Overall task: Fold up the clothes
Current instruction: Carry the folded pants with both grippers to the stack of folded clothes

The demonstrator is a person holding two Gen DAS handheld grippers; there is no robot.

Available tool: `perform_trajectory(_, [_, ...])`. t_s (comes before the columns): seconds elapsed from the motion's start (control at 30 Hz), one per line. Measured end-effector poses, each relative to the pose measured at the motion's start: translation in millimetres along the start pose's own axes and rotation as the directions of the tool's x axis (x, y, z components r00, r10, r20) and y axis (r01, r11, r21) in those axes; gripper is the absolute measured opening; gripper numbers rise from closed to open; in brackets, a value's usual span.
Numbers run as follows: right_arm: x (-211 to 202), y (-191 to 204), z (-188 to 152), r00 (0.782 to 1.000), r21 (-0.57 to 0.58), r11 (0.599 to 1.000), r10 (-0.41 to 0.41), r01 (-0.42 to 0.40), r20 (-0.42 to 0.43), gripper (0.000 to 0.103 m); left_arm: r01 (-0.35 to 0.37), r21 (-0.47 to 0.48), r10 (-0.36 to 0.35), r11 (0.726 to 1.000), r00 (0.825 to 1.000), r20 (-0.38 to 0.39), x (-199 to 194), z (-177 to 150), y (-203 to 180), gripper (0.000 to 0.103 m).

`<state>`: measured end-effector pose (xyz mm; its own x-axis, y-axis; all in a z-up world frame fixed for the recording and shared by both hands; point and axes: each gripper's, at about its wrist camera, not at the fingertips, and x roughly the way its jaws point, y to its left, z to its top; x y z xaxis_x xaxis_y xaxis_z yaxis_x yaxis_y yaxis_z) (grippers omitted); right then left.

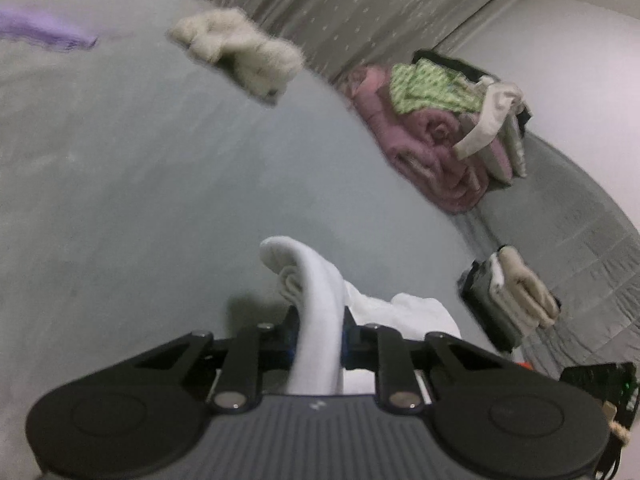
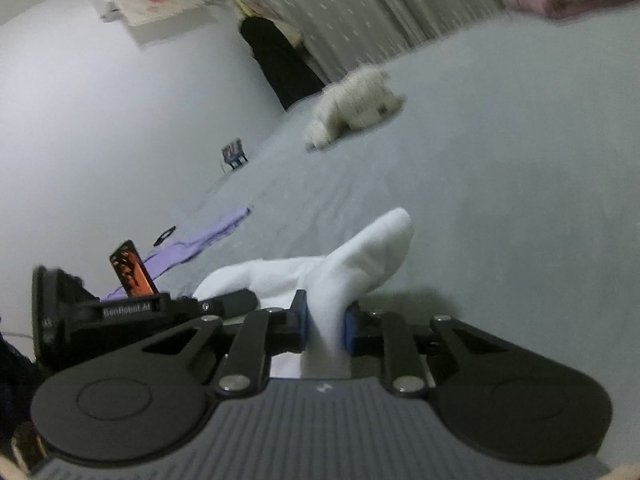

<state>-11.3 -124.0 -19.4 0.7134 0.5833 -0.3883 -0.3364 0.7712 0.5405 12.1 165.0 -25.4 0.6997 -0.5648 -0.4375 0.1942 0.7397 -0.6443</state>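
While both tools pinch it, the white cloth (image 1: 316,320) hangs between them, just above the grey bed (image 1: 140,200). The left gripper (image 1: 320,328) has its jaws pressed on one end of the cloth, and a soft fold sticks up past the jaws like a bent finger. The right gripper (image 2: 326,320) has its jaws pressed on the other end (image 2: 360,256), and a rounded tip pokes out in front there too.

The long way of the cloth seems to run from one gripper to the other, side to side in front of the person. In the right wrist view, the cloth stretches off to the left, toward the other tool. In the left wrist view it stretches off to the right. So each hand has its own end, and no hand is nearer than the other. I think the next move is to bring the two ends together, or to lay the cloth flat first, and both hands would have to move as one.

White, soft and a bit thick, the cloth looks bunched up and not flat yet. A pile of pink and green clothes (image 1: 432,128) waits far back on the bed, and a fluffy cream thing (image 1: 236,52) lies well apart from the cloth.
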Motion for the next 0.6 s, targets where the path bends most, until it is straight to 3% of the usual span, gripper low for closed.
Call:
perform_trajectory(0.33, [-64.6,-8.8,31.3,0.977,-0.077,0.995,-0.052,0.069,0.205,0.021,0.066,0.126,-0.075,0.990,0.995,0.063,24.1,9.7,-88.3,0.018])
perform_trajectory(0.6, [-113.8,-43.8,48.4,0.921,-0.064,0.973,-0.189,0.223,0.341,0.021,0.141,0.191,-0.146,0.971,0.989,0.010,90.4,3.0,-164.2,0.018])
